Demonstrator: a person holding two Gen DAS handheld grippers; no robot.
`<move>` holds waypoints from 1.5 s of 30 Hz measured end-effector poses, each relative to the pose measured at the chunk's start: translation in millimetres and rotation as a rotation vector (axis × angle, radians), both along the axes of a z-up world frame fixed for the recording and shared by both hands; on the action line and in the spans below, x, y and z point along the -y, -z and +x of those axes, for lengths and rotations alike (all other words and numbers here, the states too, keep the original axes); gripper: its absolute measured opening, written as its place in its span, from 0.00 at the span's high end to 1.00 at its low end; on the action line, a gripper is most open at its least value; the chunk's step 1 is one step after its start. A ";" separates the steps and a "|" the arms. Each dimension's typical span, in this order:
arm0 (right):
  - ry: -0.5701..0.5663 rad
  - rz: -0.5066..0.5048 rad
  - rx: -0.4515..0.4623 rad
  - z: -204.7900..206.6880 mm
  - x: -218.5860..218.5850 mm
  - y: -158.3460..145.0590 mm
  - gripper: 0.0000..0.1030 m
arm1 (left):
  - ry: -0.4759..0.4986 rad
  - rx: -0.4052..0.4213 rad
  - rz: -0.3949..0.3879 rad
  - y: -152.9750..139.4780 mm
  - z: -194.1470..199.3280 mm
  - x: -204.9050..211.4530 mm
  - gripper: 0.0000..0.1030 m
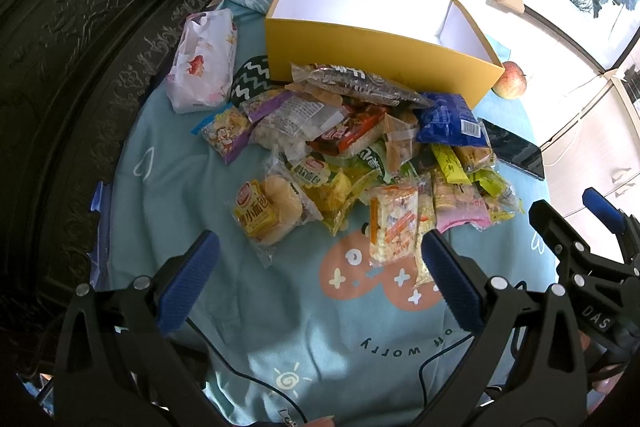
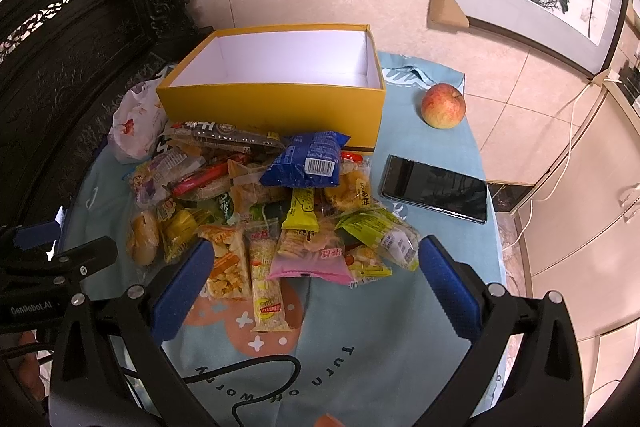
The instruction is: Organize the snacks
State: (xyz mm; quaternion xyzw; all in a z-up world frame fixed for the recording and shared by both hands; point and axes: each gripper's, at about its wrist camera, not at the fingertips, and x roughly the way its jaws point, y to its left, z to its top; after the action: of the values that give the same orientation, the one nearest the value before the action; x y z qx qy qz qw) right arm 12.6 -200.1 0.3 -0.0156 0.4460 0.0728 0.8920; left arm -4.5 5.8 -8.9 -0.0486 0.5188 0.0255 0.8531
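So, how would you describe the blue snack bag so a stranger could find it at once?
Start at the yellow box on the teal cloth. Against its front wall lies the snack pile, and the blue bag sits on top. It is the only dark blue packet, with a white barcode label.

Desk [image 1: 168,195] under pale blue printed cloth. Far edge: yellow box [image 1: 360,51], open, white inside — nothing in it. Against its near wall: heap of wrapped snacks [image 1: 352,163]. Far left: white floral packet [image 1: 204,63]. Right edge: black phone [image 1: 516,149]; apple [image 1: 510,81] by the box's right end. Near edge: left tool [image 1: 320,267], blue pads spread wide, holding nothing; right tool [image 1: 584,215] partly seen.
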 end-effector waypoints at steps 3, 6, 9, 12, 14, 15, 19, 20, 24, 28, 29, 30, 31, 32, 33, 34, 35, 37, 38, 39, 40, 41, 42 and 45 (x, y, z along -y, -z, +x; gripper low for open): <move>0.000 -0.001 0.000 -0.7 -0.1 0.2 0.01 | 0.000 -0.004 0.001 0.3 0.9 0.5 0.02; 0.001 0.000 -0.001 -0.3 0.2 0.4 0.01 | -0.003 -0.007 0.000 0.4 1.0 0.7 0.02; 0.003 0.002 -0.005 -0.2 0.3 0.7 0.01 | 0.000 -0.008 0.001 0.3 1.5 0.3 0.02; 0.003 0.003 -0.006 -0.5 0.8 1.8 0.01 | 0.000 -0.008 -0.001 0.4 1.1 -0.1 0.02; 0.003 0.003 -0.005 -0.4 0.6 1.7 0.01 | 0.002 -0.007 0.000 0.5 1.1 -0.2 0.02; 0.004 0.003 -0.005 -0.5 0.9 2.0 0.01 | 0.002 -0.007 0.000 0.6 0.8 -0.3 0.02; 0.004 0.003 -0.005 -0.7 0.9 2.8 0.01 | 0.002 -0.009 -0.001 1.0 1.1 0.3 0.02; 0.004 0.003 -0.006 -0.6 0.9 2.8 0.01 | 0.003 -0.010 0.000 1.0 0.9 0.2 0.02; 0.003 0.000 -0.006 -1.0 0.8 3.7 0.01 | 0.001 -0.009 0.000 0.9 0.9 1.3 0.02; 0.007 0.000 -0.004 -1.4 2.6 3.9 0.01 | -0.002 -0.009 0.001 -0.1 1.1 1.9 0.02; 0.008 0.000 -0.006 -1.3 3.0 4.0 0.01 | -0.003 -0.010 0.001 0.0 0.9 2.2 0.02; 0.010 0.001 -0.007 -1.4 3.5 4.2 0.01 | -0.002 -0.010 0.001 -0.1 1.1 2.2 0.02; 0.011 0.001 -0.008 -1.2 3.4 4.3 0.01 | -0.001 -0.011 0.001 0.2 0.6 2.6 0.02; 0.011 0.002 -0.010 -1.6 3.6 4.8 0.01 | -0.002 -0.010 0.002 0.0 0.9 2.1 0.02; 0.011 0.002 -0.011 -1.4 3.7 4.5 0.01 | -0.003 -0.010 0.001 0.1 0.7 2.0 0.02; 0.010 0.002 -0.011 -1.4 3.6 4.5 0.01 | -0.003 -0.010 0.000 0.4 0.5 2.1 0.02; 0.009 0.002 -0.011 -1.4 3.6 4.7 0.01 | -0.001 -0.010 0.000 0.4 0.8 2.1 0.02; 0.008 0.002 -0.016 -1.4 4.0 6.0 0.01 | -0.002 -0.017 -0.001 1.5 0.6 1.9 0.02; 0.009 0.004 -0.018 -1.3 5.0 6.9 0.01 | -0.002 -0.019 -0.003 1.5 1.1 1.8 0.02; 0.013 0.006 -0.020 -1.1 6.9 7.6 0.01 | -0.002 -0.019 -0.008 1.9 1.4 1.5 0.02; 0.017 0.009 -0.022 -0.8 9.3 8.6 0.01 | -0.002 -0.017 -0.014 2.7 1.2 0.2 0.02; 0.024 0.010 -0.026 -0.2 12.9 10.9 0.01 | -0.003 -0.013 -0.014 3.5 2.5 -0.6 0.02; 0.025 0.004 -0.028 0.2 15.5 13.3 0.01 | -0.002 -0.003 -0.007 5.3 3.4 -1.7 0.02; 0.021 -0.037 -0.044 1.6 22.3 24.4 0.01 | 0.016 0.009 0.044 16.6 7.9 -4.7 0.02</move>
State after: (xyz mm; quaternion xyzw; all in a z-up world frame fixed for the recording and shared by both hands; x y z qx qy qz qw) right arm 14.2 -222.4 -24.2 -0.0256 0.4669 0.0554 0.8822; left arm 3.3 10.5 -25.5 -0.0257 0.5148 0.0300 0.8564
